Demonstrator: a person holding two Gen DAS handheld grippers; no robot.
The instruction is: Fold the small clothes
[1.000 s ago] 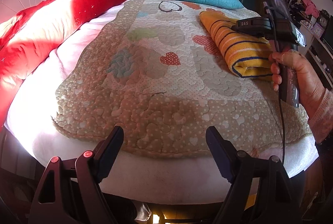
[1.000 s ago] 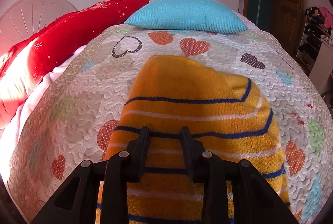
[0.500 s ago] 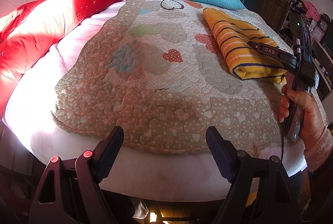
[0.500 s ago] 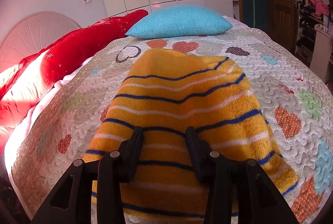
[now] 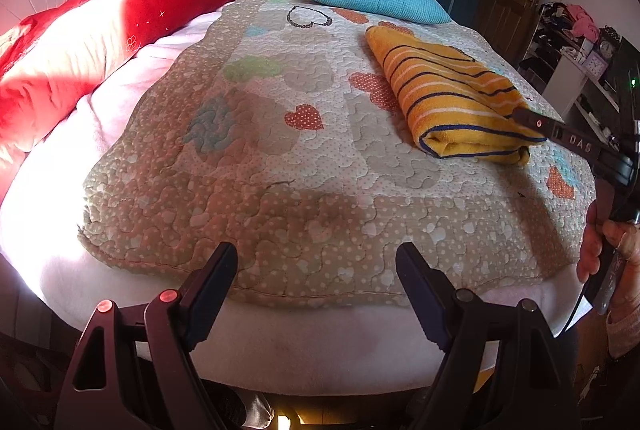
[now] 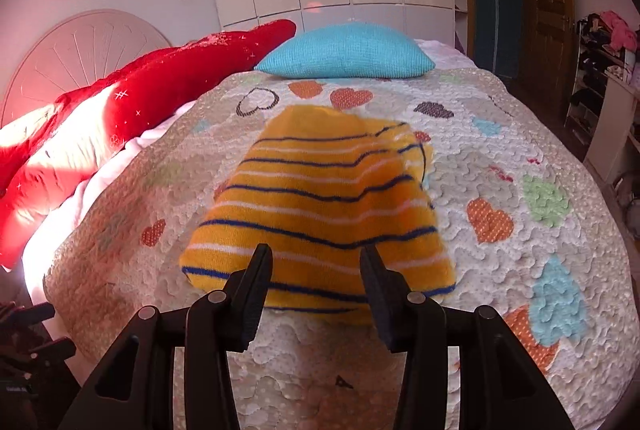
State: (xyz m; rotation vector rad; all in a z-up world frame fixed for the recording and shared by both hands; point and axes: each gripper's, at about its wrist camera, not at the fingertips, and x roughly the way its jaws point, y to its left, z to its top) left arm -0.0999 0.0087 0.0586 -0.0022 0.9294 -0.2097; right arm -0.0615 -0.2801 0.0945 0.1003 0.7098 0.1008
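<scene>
A folded yellow garment with blue and white stripes [image 5: 452,98] lies on the right half of the quilted heart-pattern bedspread [image 5: 280,150]; it also shows in the right wrist view [image 6: 324,206]. My left gripper [image 5: 316,258] is open and empty above the near edge of the bed. My right gripper [image 6: 316,258] is open and empty just short of the garment's near edge, apart from it. In the left wrist view the right gripper's body [image 5: 580,146] is held at the far right.
A blue pillow [image 6: 344,50] lies at the head of the bed. A red duvet [image 5: 120,18] runs along the left side. A shelf with clutter [image 5: 576,42] and a wooden door [image 6: 548,30] stand to the right.
My right gripper has drawn back off the garment and its jaws have opened wider. The garment stays folded on the bed. My left gripper has hardly moved.
</scene>
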